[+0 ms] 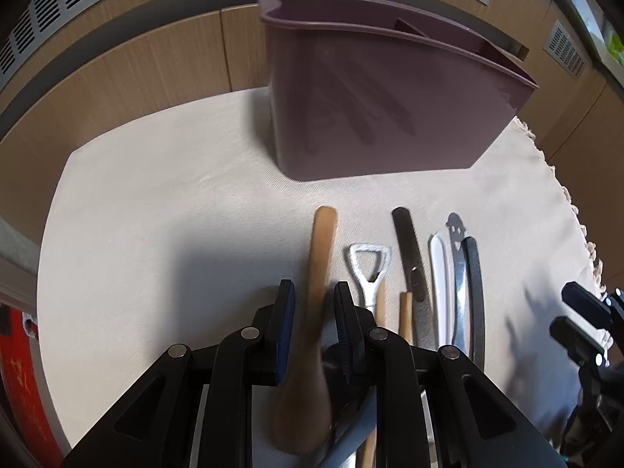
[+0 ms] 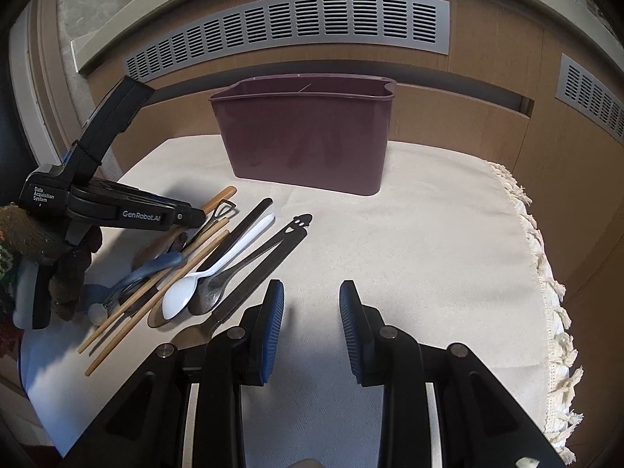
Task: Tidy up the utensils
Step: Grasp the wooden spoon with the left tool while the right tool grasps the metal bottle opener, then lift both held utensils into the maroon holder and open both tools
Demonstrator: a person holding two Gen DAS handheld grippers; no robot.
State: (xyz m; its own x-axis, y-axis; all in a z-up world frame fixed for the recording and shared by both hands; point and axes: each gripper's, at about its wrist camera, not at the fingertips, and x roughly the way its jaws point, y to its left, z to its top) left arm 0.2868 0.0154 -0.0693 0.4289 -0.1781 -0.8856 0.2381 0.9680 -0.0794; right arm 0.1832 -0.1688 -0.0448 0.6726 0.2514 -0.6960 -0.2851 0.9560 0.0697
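Note:
A wooden spoon (image 1: 318,292) lies between the fingers of my left gripper (image 1: 314,308), handle pointing to the purple caddy (image 1: 374,117). The jaws stand around it with gaps on both sides. Beside it lie a metal spoon with a loop handle (image 1: 368,269), a black utensil (image 1: 407,249), a white plastic spoon (image 1: 438,277) and wooden chopsticks (image 1: 405,316). In the right wrist view the left gripper (image 2: 195,216) hovers over the utensil pile (image 2: 202,265). My right gripper (image 2: 312,312) is open and empty over bare cloth, in front of the caddy (image 2: 304,140).
A cream tablecloth (image 2: 429,253) with a fringed edge (image 2: 553,300) covers the table. Wooden panels and grey vents (image 2: 288,27) stand behind the caddy. A red object (image 1: 19,374) sits off the table's left edge.

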